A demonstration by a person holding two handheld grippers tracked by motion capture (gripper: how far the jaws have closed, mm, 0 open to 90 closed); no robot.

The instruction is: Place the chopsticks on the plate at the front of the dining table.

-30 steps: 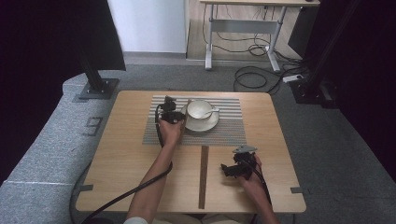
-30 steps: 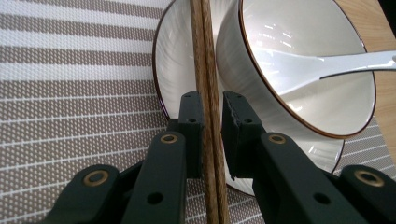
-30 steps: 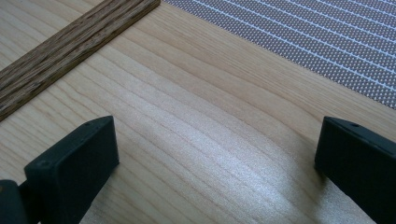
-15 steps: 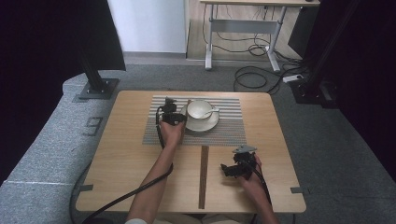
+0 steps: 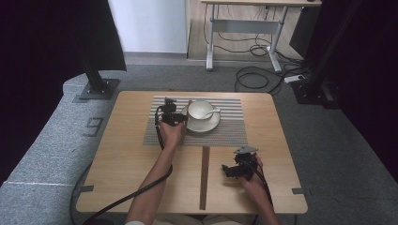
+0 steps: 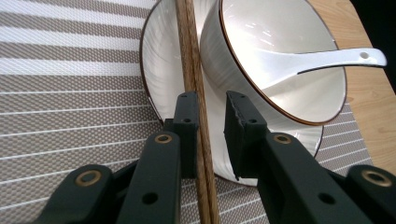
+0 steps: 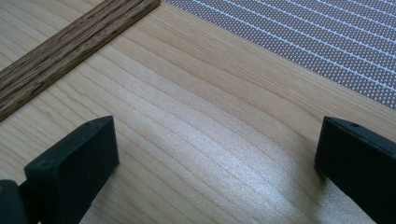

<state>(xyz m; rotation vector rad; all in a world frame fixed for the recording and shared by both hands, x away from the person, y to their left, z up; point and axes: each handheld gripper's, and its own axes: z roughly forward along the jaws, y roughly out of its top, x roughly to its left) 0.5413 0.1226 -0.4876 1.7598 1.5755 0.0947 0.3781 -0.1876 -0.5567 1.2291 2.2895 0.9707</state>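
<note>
Compared with the earlier frames, little differs: both hands sit where they were, but the left gripper (image 6: 208, 135) has just been opening its jaws, and the chopsticks (image 6: 192, 70) between them now have a gap on the right-hand side, so no clamp. Count: two chopsticks, lying side by side across the saucer's (image 6: 163, 70) rim just beside the bowl (image 6: 280, 60); one bowl, one saucer, one spoon (image 6: 322, 58) resting in the bowl; one striped placemat (image 5: 230, 133). Right gripper (image 5: 230, 171) rests low over bare table (image 7: 196, 140), well apart from the crockery, jaws wide apart, nothing between.
</note>
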